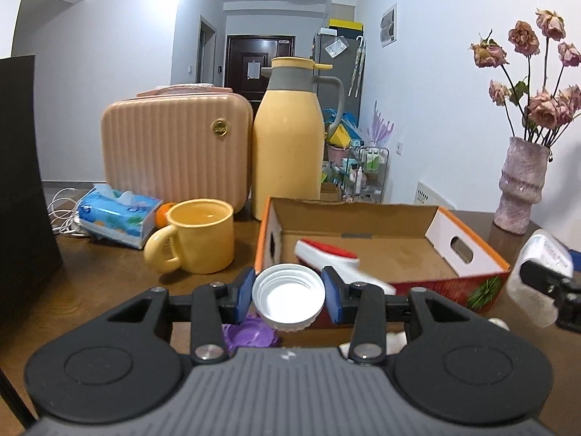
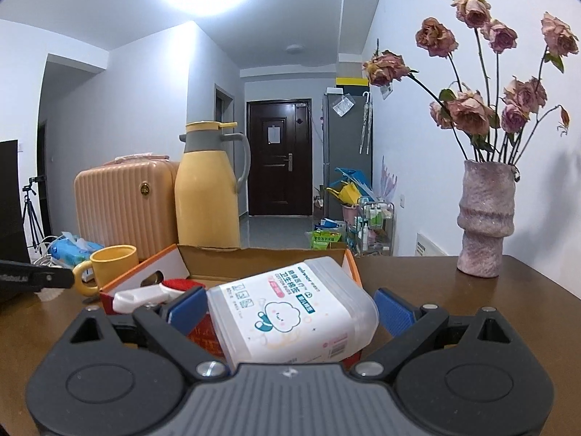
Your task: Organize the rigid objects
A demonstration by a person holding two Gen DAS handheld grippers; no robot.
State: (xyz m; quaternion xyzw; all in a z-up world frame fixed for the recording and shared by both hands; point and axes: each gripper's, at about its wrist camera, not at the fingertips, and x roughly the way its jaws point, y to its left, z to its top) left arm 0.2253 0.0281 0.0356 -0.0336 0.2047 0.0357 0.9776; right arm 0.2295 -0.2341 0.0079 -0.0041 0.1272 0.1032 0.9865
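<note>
Brown tabletop [image 1: 109, 276] carries a shallow cardboard box [image 1: 363, 214] near its front edge, a red-and-white brush [image 1: 326, 254] already inside. Left gripper [image 1: 288, 292] is clamped on a white threaded bottle cap [image 1: 288, 296]; right gripper [image 2: 287, 312] pinches a translucent cotton-swab box [image 2: 290, 312] — tilted, cloud label up. Best carry each over the rim and release low.

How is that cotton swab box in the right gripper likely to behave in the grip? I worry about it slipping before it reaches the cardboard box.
The cotton swab box looks like thin, smooth translucent plastic, so it probably flexes slightly and could slip. It already sits tilted in the right gripper, hinting at rotation. It is probably light.
</note>
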